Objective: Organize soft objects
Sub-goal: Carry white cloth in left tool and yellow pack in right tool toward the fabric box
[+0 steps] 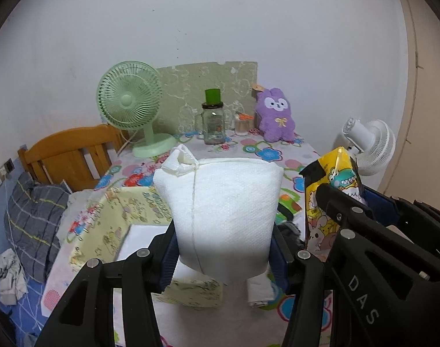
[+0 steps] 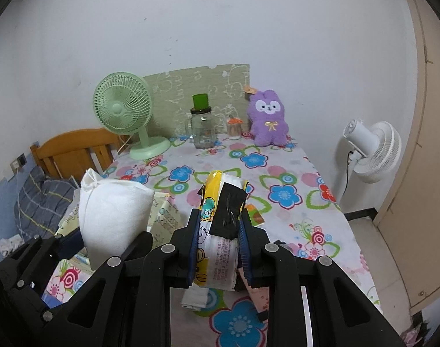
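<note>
1. The white tissue pack is clamped upright between the pads of the left hand-held gripper, held clear above the bench with its flowered cloth; in the left wrist view it fills the centre, its knotted corner up at 11 o'clock.
2. The yellow dinosaur-print tissue pack, patched with black tape, is pinched narrow by the right hand-held gripper, whose jaws are squeezed tight on it, also off the cloth.
3. Both packs are soft, so I judge the grips should stay as firm as they are; more squeeze only crumples them.
4. Carry them level and apart so they do not knock together.
5. Free cloth lies at 12 o'clock, short of the glass jar, green desk fan and purple plush rabbit.
6. Set each down flat before letting go.
</note>
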